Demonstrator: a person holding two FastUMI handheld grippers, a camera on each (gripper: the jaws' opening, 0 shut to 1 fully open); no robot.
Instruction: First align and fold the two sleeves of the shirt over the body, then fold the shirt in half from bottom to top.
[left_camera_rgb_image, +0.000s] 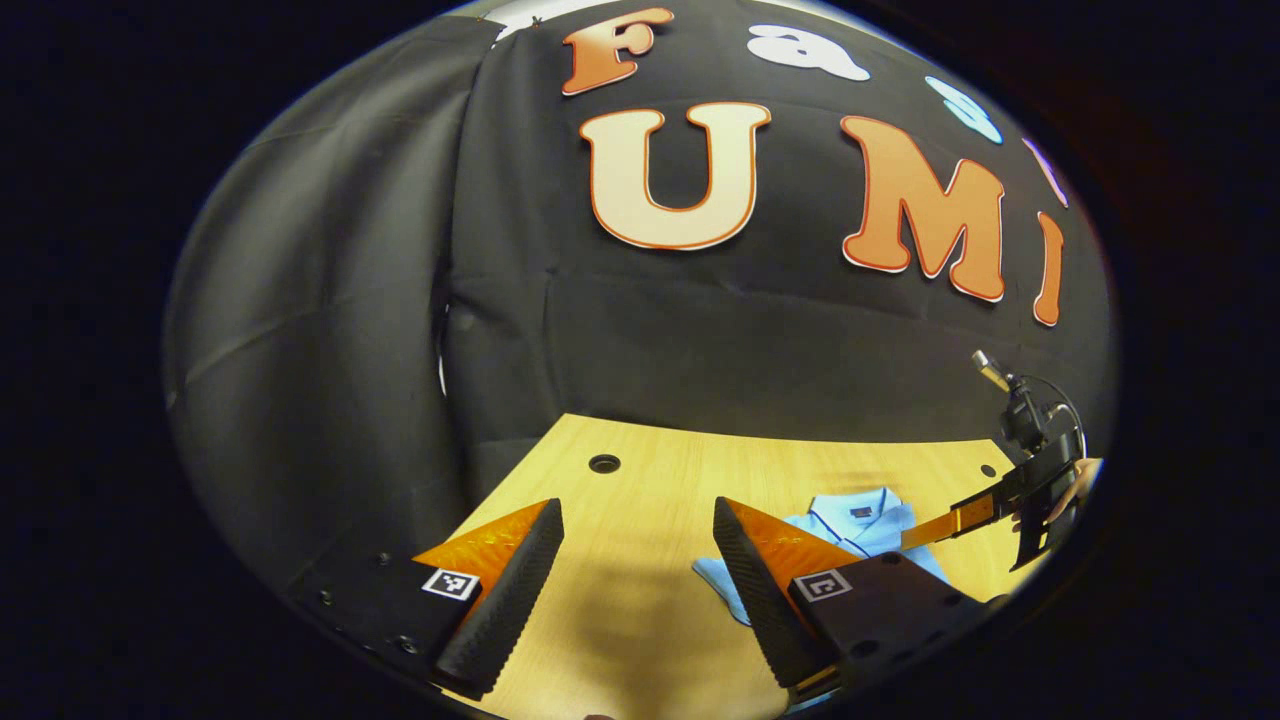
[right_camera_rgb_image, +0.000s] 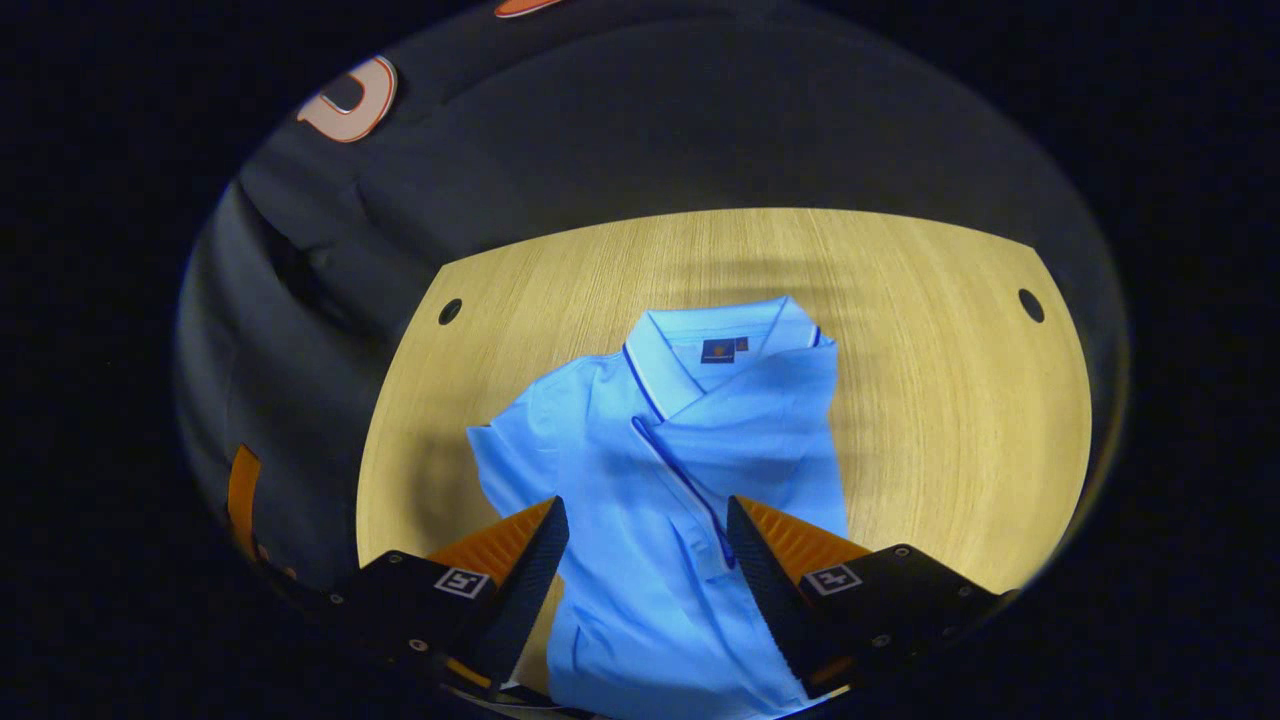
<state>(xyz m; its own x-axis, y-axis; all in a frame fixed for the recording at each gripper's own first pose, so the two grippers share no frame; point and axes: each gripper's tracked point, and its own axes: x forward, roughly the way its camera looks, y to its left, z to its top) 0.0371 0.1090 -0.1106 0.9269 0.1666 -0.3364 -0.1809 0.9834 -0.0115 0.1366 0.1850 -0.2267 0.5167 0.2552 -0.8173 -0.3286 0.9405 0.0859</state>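
Both grippers stand wide, holding nothing: right gripper (right_camera_rgb_image: 645, 560) hovers over the shirt (right_camera_rgb_image: 690, 480), left gripper (left_camera_rgb_image: 635, 575) over bare table (left_camera_rgb_image: 640, 480) beside it. One sleeve looks folded across the body; the other juts out flat. Risk, I judge: thin soft knit bunching under ribbed pads, dragging the fold askew on smooth wood.
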